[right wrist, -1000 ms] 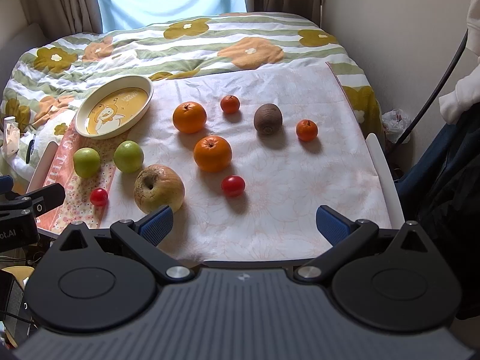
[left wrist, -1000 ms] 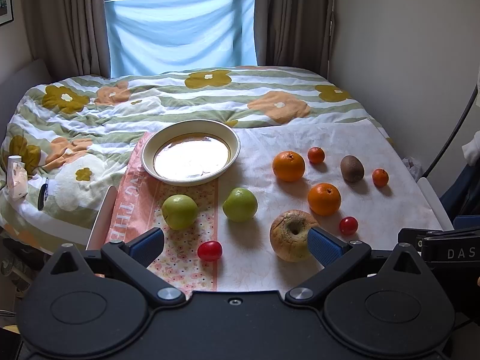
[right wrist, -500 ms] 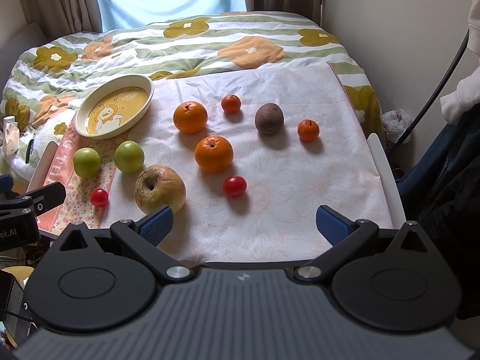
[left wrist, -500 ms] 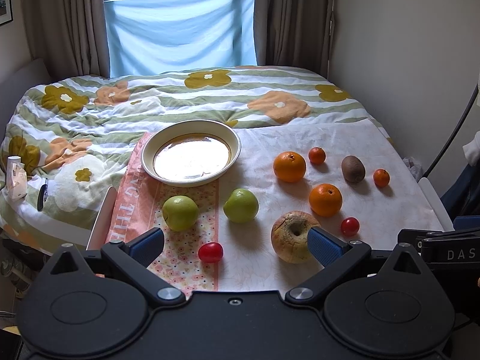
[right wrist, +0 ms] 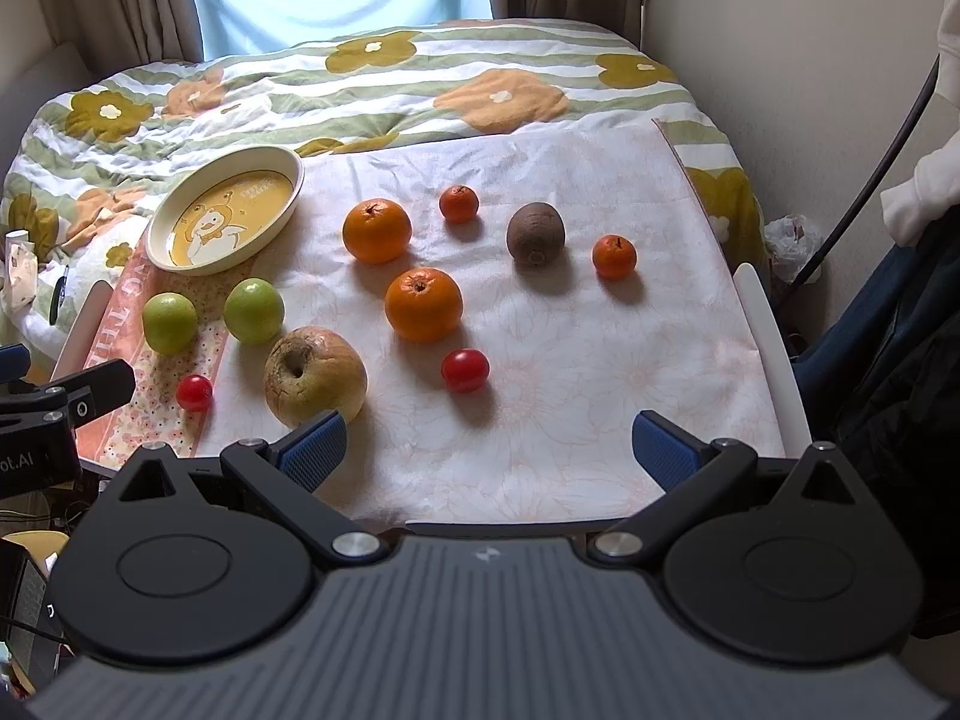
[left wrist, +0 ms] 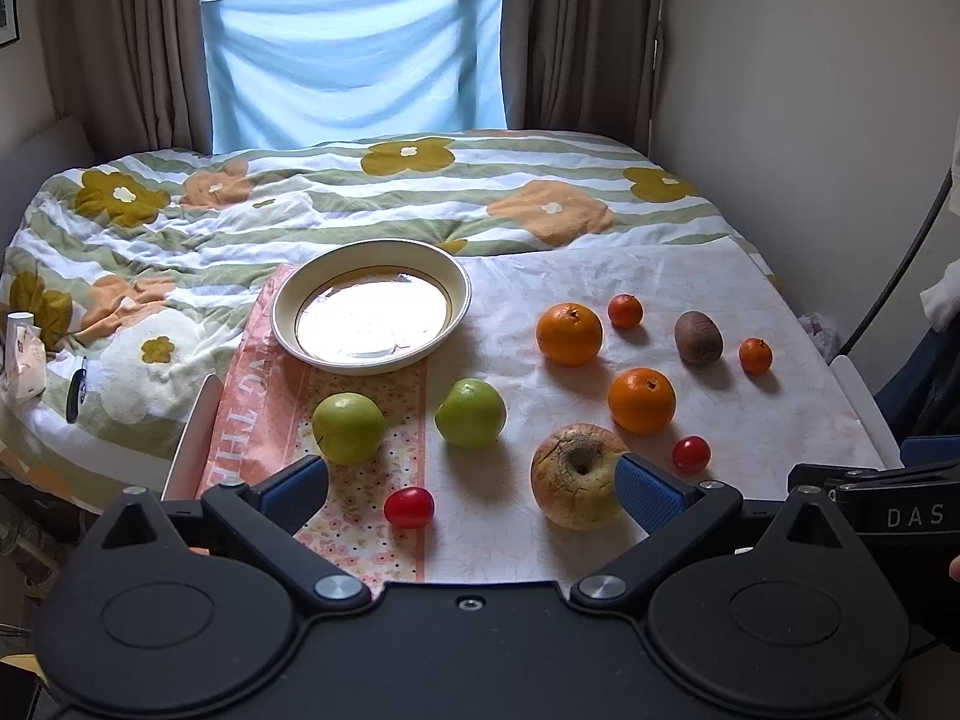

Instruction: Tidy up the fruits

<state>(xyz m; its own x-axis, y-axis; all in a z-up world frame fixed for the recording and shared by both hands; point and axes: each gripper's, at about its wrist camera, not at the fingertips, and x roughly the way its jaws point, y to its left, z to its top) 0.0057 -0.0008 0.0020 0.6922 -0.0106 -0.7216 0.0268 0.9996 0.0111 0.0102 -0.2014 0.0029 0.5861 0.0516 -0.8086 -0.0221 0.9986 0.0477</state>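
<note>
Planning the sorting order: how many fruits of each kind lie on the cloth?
Green apples: 2
Wrinkled yellow apple: 1
Oranges: 2
Small tangerines: 2
Kiwi: 1
Cherry tomatoes: 2
Total: 10

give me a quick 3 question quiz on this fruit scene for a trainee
1. True or false: the plate already holds fruit.
2. How many green apples lie near the plate?
3. Which fruit lies nearest the left claw? A) kiwi B) cherry tomato C) small tangerine

Key: 1. False, it is empty. 2. Two. 3. B; both the left claw and the right claw are open and hold nothing.
</note>
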